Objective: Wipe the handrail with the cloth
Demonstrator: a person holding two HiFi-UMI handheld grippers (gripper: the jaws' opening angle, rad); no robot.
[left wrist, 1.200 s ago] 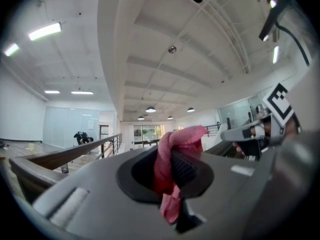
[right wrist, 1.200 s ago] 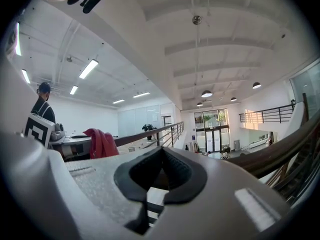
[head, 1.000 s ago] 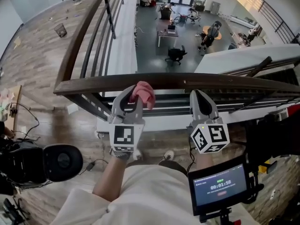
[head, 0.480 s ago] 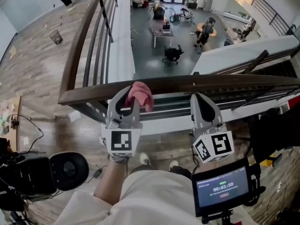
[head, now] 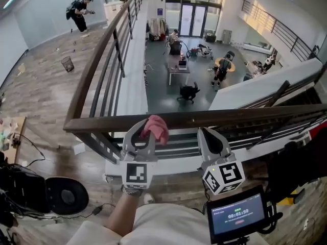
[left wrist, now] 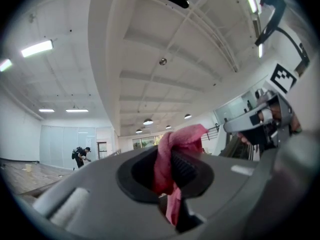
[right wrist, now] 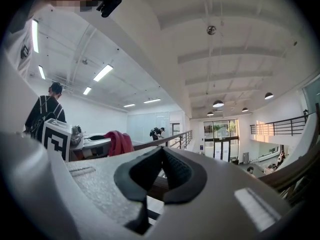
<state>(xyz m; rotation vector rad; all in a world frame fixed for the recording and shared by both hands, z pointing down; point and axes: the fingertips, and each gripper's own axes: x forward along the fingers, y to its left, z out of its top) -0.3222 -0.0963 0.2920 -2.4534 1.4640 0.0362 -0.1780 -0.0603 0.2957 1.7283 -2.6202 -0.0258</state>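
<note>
Here, left gripper [head: 143, 130] clamps the cloth [head: 157, 128] against the rail [head: 230, 117], which runs crosswise; right gripper [head: 208, 133] closed, empty.

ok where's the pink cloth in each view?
Head view: cloth centre-left, in the left claw by the handrail.
Left gripper view: cloth dead centre, pinched in that claw.
Right gripper view: cloth left of centre.
Shared landmark: the distant person in black.
</note>
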